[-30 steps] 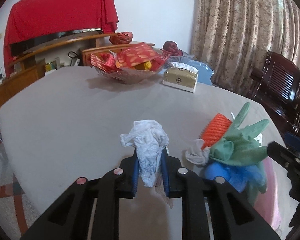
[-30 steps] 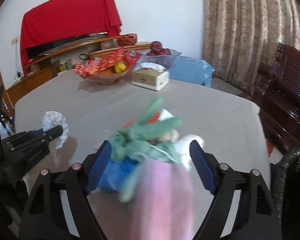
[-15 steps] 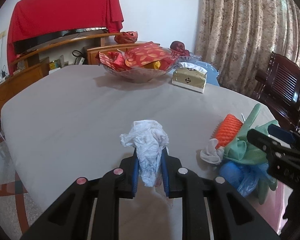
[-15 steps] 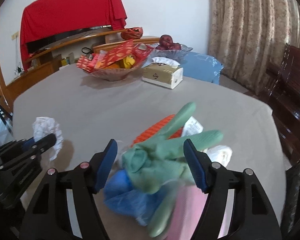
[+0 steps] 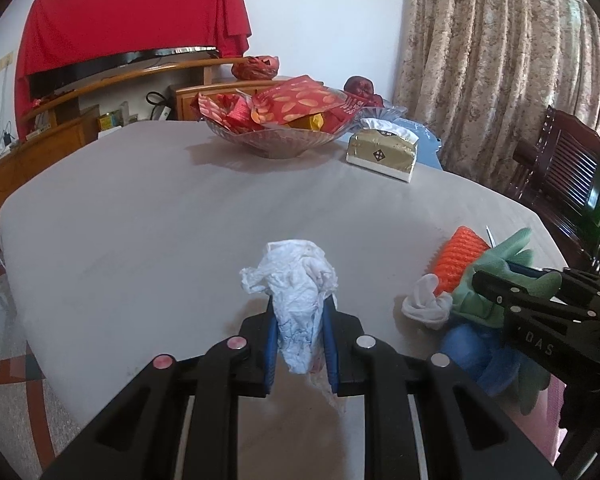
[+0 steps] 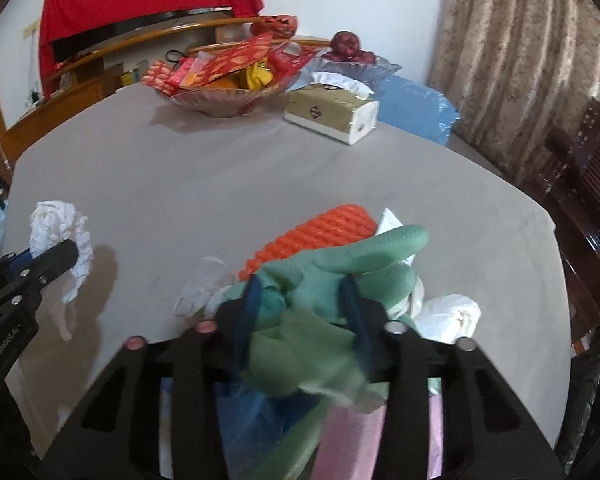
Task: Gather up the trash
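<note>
At the left, the left tool (image 5: 300,344) is clenched on a crumpled white tissue (image 5: 296,280), its blue pads pressing the wad from both sides; the tissue's top blooms out above the fingertips and a thin tail hangs down below them, over the near part of the grey surface (image 5: 140,208). In the right wrist view the same tissue (image 6: 60,228) shows at the far left, pinched in the black fingers and lifted off the surface.

Farther back, in the middle, a glass bowl (image 5: 276,140) holds red snack packets, and just to its right a gold tissue box (image 5: 381,154) sits with a white sheet sticking out of the top.

To the right, near the surface's edge, lies a pile of trash: a small white wad (image 5: 425,306), an orange ribbed piece (image 5: 459,258), a green rubber glove (image 6: 339,268), something blue (image 5: 471,352) underneath and another white wad (image 6: 451,316) at the right side. The right tool (image 6: 303,312) has just been closing, and its blue pads now squeeze the green glove between them, with glove fingers poking out past the tips. A pink item (image 6: 355,436) shows blurred below the tool; what it is I cannot tell.
</note>
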